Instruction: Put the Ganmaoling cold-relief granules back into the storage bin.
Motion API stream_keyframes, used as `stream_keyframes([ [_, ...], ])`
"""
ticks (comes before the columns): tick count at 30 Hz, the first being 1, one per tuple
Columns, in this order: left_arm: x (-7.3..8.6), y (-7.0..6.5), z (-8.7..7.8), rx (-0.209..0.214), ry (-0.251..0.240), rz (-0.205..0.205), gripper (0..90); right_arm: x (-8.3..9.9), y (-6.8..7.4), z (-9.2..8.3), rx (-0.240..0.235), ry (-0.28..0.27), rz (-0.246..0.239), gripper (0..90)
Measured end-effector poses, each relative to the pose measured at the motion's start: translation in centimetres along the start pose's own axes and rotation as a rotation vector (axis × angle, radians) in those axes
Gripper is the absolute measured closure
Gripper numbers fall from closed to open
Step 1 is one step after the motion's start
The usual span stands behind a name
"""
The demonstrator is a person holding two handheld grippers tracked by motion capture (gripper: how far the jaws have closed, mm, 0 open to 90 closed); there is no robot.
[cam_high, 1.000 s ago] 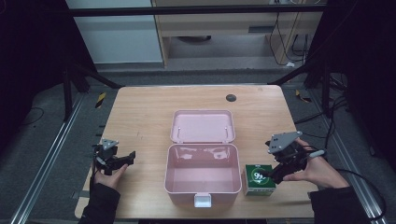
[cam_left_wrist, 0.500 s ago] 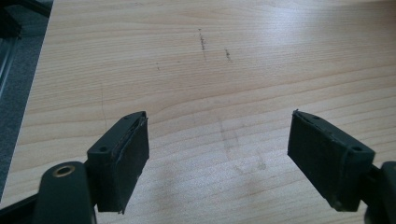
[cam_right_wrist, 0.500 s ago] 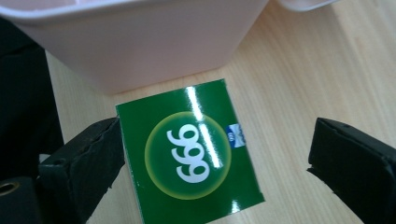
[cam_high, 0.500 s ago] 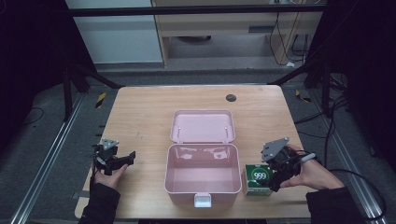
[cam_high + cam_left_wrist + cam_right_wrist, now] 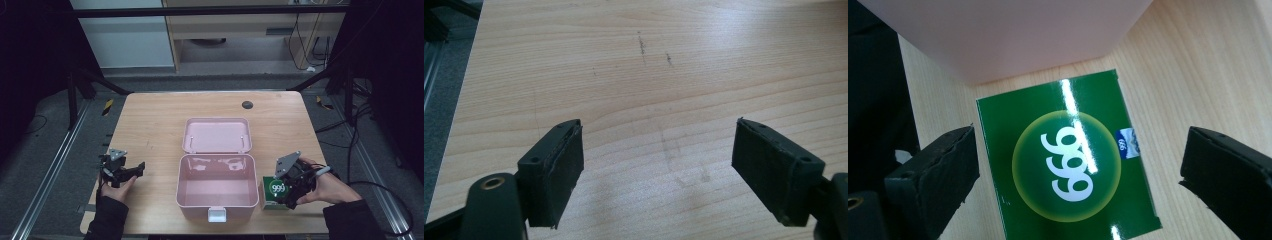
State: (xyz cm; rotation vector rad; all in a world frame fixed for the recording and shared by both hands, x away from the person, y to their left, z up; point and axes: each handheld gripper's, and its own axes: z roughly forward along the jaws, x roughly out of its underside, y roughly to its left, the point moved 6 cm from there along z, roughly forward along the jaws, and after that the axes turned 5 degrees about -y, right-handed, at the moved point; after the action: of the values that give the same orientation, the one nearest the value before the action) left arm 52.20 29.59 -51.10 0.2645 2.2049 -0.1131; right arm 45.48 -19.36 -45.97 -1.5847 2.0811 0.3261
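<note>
Green glossy carton (image 5: 1068, 170) lies beside pink plastic box (image 5: 216, 192); right gripper (image 5: 1078, 175), jaws just opened wide, straddles it untouched, apparently. Next: lower, close.

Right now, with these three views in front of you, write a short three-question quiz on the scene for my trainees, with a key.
1. True or false: the pink box has its lid shut.
2. Which number is printed on the green carton?
3. The right gripper is: A) clamped on the carton, B) open with a jaw on either side of the carton, C) inside the box.

Key: 1. False: the lid stands open and nothing shows inside. 2. 999. 3. B; its jaws have just been opening, pads clear of the carton.
</note>
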Motion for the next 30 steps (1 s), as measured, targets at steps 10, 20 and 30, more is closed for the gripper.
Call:
stream_keyframes([
  [10, 0.0, 0.0, 0.0, -0.001, 0.002, 0.002, 20.0, 0.4, 0.3, 1.1, -0.025, 0.034, -0.025, 2.1],
  [20, 0.0, 0.0, 0.0, -0.001, 0.0, 0.002, 20.1, 0.5, 0.5, 2.2, -0.049, 0.072, -0.039, 3.1],
  [30, 0.0, 0.0, 0.0, -0.001, 0.002, 0.005, 20.2, 1.3, 0.4, 3.4, -0.071, 0.096, -0.024, 5.1],
])
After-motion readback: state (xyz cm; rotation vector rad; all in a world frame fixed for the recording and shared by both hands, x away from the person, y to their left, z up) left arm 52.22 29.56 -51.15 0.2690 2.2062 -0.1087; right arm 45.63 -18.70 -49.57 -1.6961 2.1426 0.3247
